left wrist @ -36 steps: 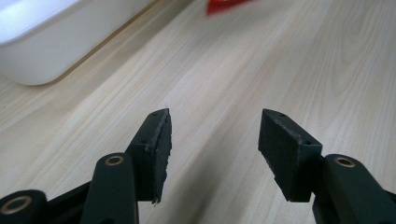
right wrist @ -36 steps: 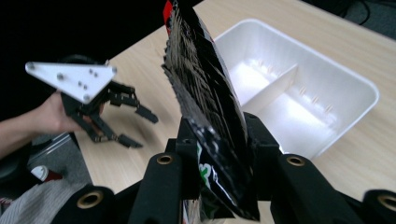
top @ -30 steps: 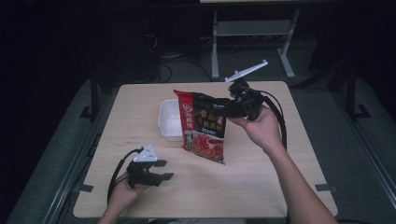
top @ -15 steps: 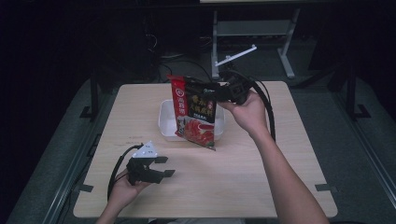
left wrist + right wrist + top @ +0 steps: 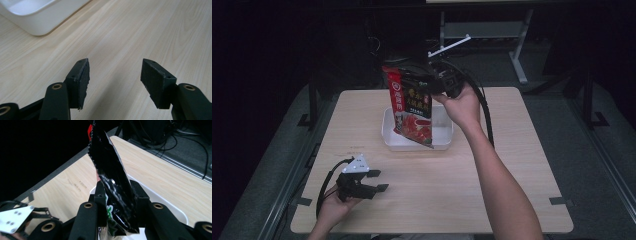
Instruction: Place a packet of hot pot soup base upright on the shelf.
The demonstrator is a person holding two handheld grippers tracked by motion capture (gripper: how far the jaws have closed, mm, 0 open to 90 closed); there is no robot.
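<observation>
Red-and-black foil food pouch (image 5: 413, 107) | clamped by right hand-held gripper (image 5: 439, 85), hanging over white plastic tray (image 5: 443, 141) near tabletop's far edge | lowering in remains | left hand-held gripper (image 5: 113, 75) jaws apart, empty, near-left corner

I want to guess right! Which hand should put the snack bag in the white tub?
Right. The right hand-held gripper already clamps the red-and-black foil packet above the white plastic tub; the left hand-held gripper sits open, apart.

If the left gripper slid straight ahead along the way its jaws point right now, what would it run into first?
Mostly bare light wooden table. The open left gripper rests low, and the white plastic tray lies ahead but off to the jaws' left, so it would probably pass beside it; depth is hard to judge.
</observation>
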